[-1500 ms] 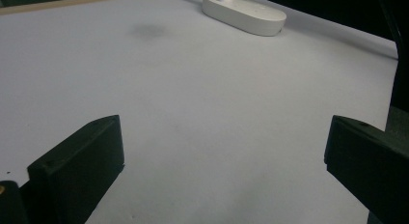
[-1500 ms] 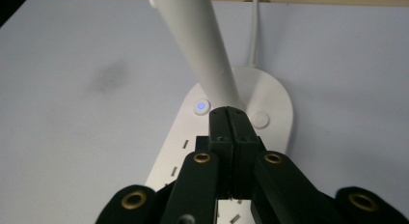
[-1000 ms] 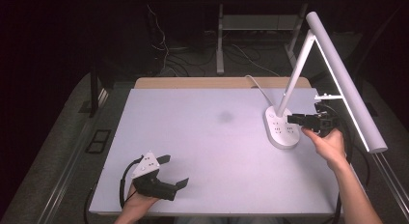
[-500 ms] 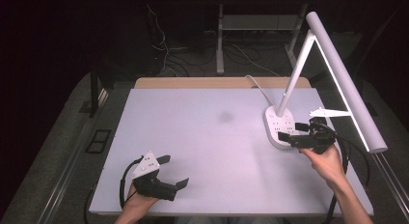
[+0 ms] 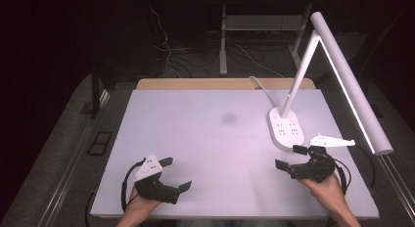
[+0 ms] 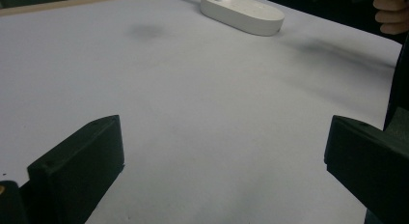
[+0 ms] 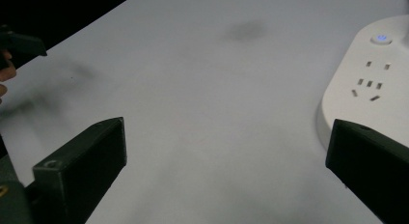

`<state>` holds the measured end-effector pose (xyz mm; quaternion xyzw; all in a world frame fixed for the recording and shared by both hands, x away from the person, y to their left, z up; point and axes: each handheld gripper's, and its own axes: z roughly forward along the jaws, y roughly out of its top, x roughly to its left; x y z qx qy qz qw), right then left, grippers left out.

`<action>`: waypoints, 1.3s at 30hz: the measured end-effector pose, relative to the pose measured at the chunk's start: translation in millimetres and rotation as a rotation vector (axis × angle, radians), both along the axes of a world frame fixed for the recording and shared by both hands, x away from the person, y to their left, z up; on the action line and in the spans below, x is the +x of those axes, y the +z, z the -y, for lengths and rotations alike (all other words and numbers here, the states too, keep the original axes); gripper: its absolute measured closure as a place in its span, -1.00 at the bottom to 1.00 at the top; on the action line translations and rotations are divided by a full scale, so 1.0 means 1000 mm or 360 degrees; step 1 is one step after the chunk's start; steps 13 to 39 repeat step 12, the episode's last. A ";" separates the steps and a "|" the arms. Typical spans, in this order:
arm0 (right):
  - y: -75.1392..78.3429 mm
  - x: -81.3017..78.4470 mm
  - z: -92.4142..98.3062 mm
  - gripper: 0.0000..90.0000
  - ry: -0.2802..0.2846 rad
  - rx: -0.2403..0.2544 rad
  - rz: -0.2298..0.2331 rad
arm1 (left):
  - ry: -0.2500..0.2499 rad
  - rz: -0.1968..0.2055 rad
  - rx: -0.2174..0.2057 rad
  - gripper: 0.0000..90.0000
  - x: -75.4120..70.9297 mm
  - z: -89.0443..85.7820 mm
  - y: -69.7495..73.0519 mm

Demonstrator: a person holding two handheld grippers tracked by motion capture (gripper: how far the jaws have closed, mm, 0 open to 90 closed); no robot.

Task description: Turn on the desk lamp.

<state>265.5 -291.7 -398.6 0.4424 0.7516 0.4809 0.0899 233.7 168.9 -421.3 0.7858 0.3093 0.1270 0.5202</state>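
On the flat white bench (image 5: 215, 139), the left claw (image 5: 176, 173) rests near the front left corner in the person's left hand (image 5: 139, 207), its jaws spread wide with nothing between them. The right claw (image 5: 288, 157) hovers near the front right, held by the right hand (image 5: 325, 188), jaws likewise wide and empty, just in front of the white oval power-strip base (image 5: 286, 130) of the tall white folding desk lamp (image 5: 342, 75). A small blue light (image 7: 381, 39) glows on that base.
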 end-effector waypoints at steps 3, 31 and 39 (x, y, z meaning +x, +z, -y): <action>-0.007 -0.010 -0.002 -1.00 0.0009 0.0021 -0.0008 | 0.0002 -0.0001 -0.0003 -1.00 0.000 0.000 0.000; -0.021 -0.030 -0.007 -1.00 0.0030 -0.0015 0.0000 | 0.0003 -0.0005 -0.0003 -1.00 0.000 0.000 0.000; -0.021 -0.030 -0.007 -1.00 0.0030 -0.0015 0.0000 | 0.0003 -0.0005 -0.0003 -1.00 0.000 0.000 0.000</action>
